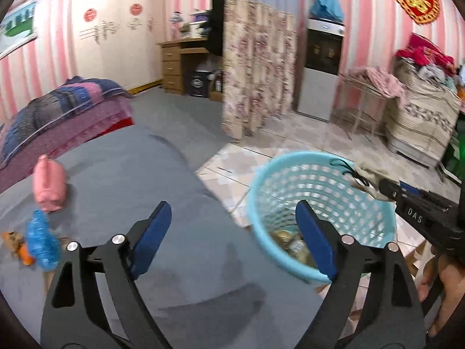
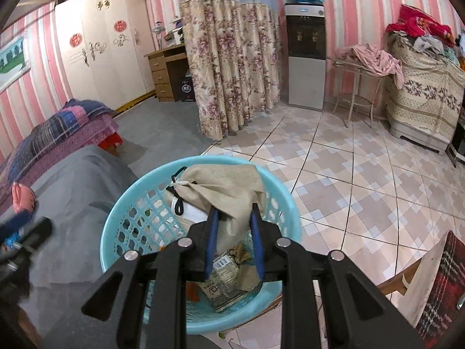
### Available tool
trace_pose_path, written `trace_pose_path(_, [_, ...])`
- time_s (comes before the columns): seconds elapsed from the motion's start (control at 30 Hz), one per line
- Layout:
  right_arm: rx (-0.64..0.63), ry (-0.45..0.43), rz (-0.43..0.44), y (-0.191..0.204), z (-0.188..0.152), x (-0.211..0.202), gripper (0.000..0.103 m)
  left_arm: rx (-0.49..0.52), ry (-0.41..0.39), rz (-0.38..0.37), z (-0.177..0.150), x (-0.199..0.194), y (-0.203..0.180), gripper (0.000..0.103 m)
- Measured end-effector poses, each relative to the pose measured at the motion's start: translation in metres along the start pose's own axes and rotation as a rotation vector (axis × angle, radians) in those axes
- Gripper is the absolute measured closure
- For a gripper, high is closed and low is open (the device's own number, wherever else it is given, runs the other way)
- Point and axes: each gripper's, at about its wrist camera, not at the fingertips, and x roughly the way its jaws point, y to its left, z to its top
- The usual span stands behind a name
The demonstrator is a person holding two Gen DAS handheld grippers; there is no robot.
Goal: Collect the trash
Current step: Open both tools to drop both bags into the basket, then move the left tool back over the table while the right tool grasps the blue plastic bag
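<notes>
The right gripper has its jaws narrow, and they press on a beige cloth pouch from both sides. The pouch hangs over the open top of a light blue plastic basket, which stands on the tiled floor just beside a surface covered with grey cloth. Inside the basket, under the pouch, lie a printed packet and some other trash.

The left gripper has its jaws wide apart and nothing is between them. It hangs over the edge of the grey cloth, with its right finger in front of the basket. On the grey cloth, to the left, there are a pink stuffed pouch, a crumpled blue plastic bottle and some orange scraps. A hand shows at the right edge of the left view.
</notes>
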Motion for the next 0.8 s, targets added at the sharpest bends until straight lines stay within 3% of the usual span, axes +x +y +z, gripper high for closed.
trace_pose_path(0.13, [-0.011, -0.001, 0.007, 0.012, 0.0, 0.007, 0.076, -0.051, -0.007, 0.038, 0.002, -0.015, 0.027, 0.012])
trace_pose_path(0.27, [-0.038, -0.008, -0.007, 0.024, 0.002, 0.012, 0.038, -0.07, -0.021, 0.062, 0.006, -0.029, 0.049, 0.01])
trace_pose_path(0.47, [0.018, 0.016, -0.014, 0.028, 0.001, 0.017, 0.014, -0.089, -0.027, 0.11, 0.007, -0.041, 0.078, 0.006])
trace_pose_path(0.8, [-0.062, -0.01, 0.019, 0.087, 0.001, 0.001, 0.009, -0.161, 0.0, 0.19, -0.003, -0.058, 0.147, 0.006])
